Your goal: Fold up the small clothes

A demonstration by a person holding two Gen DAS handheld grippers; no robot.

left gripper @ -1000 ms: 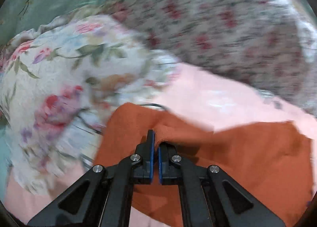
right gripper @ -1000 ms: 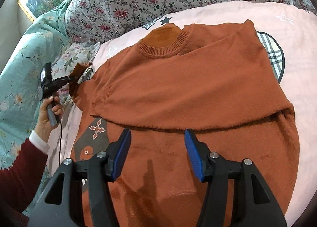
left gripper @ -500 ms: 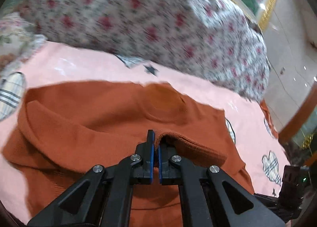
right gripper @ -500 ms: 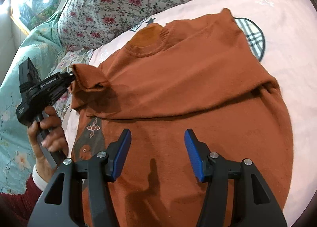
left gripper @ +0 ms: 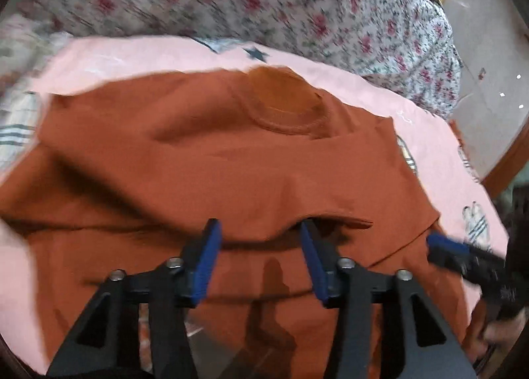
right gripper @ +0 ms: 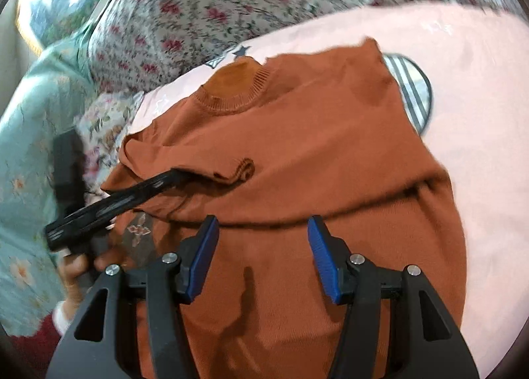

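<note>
A rust-orange sweater (left gripper: 198, 164) lies flat on the pink sheet (left gripper: 132, 55), collar (left gripper: 281, 98) at the far end. My left gripper (left gripper: 259, 240) hovers over its middle, jaws opening. The folded-over sleeve edge lies loose between them and the pads do not press on it. In the right wrist view the left gripper (right gripper: 175, 177) reaches in from the left, its tips by the curled cuff (right gripper: 244, 169) resting on the sweater (right gripper: 314, 147). My right gripper (right gripper: 261, 240) stands open above the lower body of the sweater, holding nothing.
A floral quilt (right gripper: 198, 15) is bunched along the far side of the bed. Teal floral bedding (right gripper: 29, 134) lies to the left. A hand (right gripper: 76, 266) with a dark red sleeve holds the left gripper. Tiled floor (left gripper: 489, 48) shows past the bed's right edge.
The left gripper carried the sleeve cuff from the left side across onto the sweater's body, then its jaws parted and let the cuff go. The right gripper stayed put, open.
</note>
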